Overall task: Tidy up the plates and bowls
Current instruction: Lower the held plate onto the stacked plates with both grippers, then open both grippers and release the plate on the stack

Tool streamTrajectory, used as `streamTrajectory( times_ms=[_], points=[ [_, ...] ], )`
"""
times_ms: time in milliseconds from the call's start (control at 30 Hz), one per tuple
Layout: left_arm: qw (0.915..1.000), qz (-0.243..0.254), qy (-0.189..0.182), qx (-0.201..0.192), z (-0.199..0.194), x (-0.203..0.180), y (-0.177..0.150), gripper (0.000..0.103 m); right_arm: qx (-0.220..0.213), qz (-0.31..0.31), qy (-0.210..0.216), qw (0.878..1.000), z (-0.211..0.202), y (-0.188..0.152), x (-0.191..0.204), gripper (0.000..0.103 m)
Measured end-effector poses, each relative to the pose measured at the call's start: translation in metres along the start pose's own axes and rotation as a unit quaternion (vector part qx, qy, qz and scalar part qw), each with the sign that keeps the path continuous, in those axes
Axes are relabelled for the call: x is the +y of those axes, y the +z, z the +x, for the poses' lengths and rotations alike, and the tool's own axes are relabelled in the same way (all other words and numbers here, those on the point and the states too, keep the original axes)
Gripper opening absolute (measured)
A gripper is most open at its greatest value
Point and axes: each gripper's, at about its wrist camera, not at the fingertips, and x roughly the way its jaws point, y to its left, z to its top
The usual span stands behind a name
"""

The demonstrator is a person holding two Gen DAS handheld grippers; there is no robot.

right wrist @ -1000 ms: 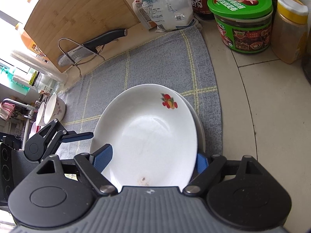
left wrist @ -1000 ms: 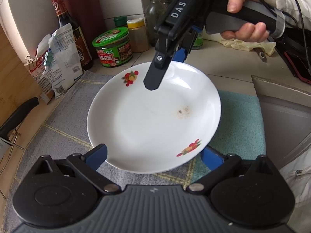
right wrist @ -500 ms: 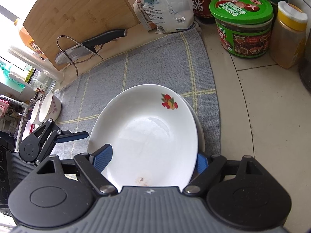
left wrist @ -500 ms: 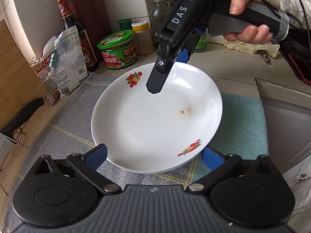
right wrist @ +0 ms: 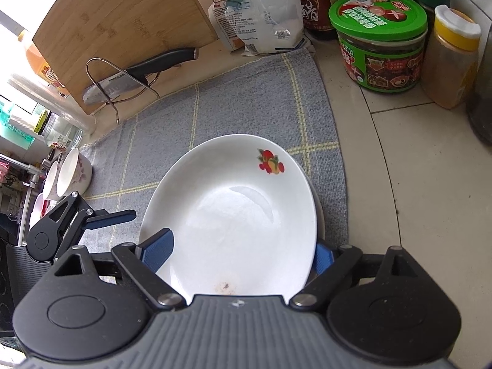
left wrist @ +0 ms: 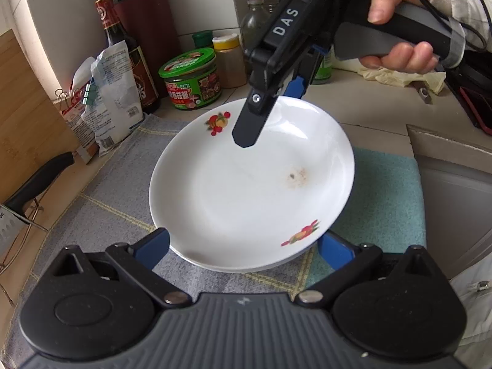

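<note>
A white plate with fruit prints (left wrist: 246, 190) (right wrist: 233, 212) lies on the grey checked cloth (right wrist: 246, 104), on top of a second plate whose rim (right wrist: 319, 212) peeks out. My right gripper (right wrist: 240, 253) (left wrist: 267, 113) straddles the top plate's far rim, one finger over the plate and one under it. Its jaws are opening and the pads do not look pressed on the rim. My left gripper (left wrist: 243, 246) stands open, its blue pads on either side of the plate's near edge. In the right wrist view one of its fingers (right wrist: 110, 217) stops just short of the plate.
A green-lidded jar (left wrist: 190, 80), a yellow-capped spice jar (left wrist: 229, 61), a dark sauce bottle (left wrist: 123, 49) and a clipped bag (left wrist: 113, 92) line the back. A knife on a wire rack (right wrist: 135, 73) and a wooden board (right wrist: 117, 21) stand left. Bowls (right wrist: 73, 169) sit beyond the cloth. A teal cloth (left wrist: 387, 196) and the sink (left wrist: 455, 203) are right.
The right gripper's blue pads stand slightly wider apart around the plate's rim. The plate and both hands have stayed where they were.
</note>
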Motion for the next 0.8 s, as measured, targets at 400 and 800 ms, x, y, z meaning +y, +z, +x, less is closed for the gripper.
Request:
streamTrajectory(
  times_ms=[400,800],
  points=[
    [1.0,-0.003,0.001,0.004,0.0,0.002,-0.002,0.102,0.002,0.022,0.004,1.0,-0.007,-0.005,-0.002,0.093],
    [0.9999,-0.011,-0.009,0.005,0.003,0.002,-0.001,0.102,0.001,0.085,0.041,0.996,-0.013,-0.006,-0.017,0.098]
  ],
)
